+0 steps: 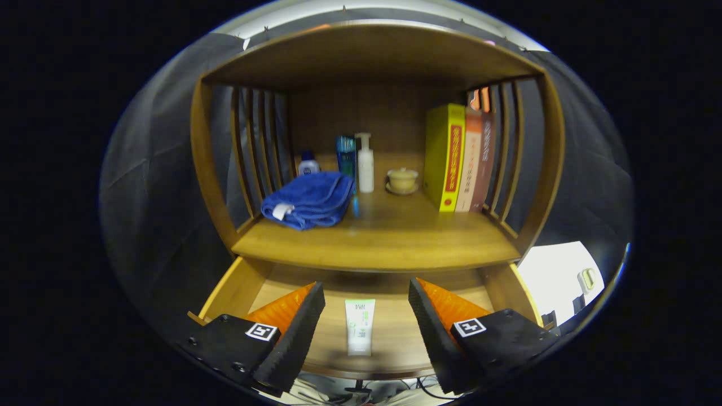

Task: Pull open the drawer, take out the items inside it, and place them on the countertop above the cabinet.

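The fingers [366, 332] stand spread wide and released, gripping nothing, and hover over the pulled-out drawer [237, 287]. Between them, lying flat on the drawer's wooden floor, is a white tube [360, 327] with green print on it. Its long axis runs straight ahead along the line of the fingers, one end pointing toward the cabinet and the other toward the drawer's near edge. So the tube sits centred in the gap but below the tips, and my judgement is that the coming move is mainly a descent, with the fingers closing across the tube's narrow width. The green marks on the tube are too small to read. Just beyond the drawer is the desk [378, 239] above it, where the items are meant to go. It carries a folded blue towel [310, 198] with a white tag, a small white bottle [308, 164], a tall blue bottle [346, 155], a white pump bottle [365, 163], a lidded cup on a saucer [402, 180], and three upright books [459, 158]. Their spines bear writing that I cannot make out.
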Demonstrator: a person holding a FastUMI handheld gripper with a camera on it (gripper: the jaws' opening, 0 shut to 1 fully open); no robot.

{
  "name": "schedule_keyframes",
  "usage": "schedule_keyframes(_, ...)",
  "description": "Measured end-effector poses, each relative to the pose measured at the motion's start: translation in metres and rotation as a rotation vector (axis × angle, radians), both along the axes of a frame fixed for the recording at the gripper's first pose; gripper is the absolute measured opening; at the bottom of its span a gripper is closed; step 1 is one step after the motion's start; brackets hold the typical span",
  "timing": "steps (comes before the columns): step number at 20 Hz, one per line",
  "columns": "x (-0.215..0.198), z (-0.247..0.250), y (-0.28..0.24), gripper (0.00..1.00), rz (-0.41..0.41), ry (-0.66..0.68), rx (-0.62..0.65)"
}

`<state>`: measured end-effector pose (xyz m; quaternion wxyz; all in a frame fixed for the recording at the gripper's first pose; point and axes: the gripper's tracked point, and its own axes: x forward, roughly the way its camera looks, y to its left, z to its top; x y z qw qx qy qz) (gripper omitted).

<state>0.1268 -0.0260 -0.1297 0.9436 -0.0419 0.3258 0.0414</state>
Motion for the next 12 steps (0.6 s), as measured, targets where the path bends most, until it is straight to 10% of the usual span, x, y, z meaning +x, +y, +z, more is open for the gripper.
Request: schedule_keyframes(12, -0.006, -0.132, 0.005, 0.98, -0.027, 0.508, -0.069)
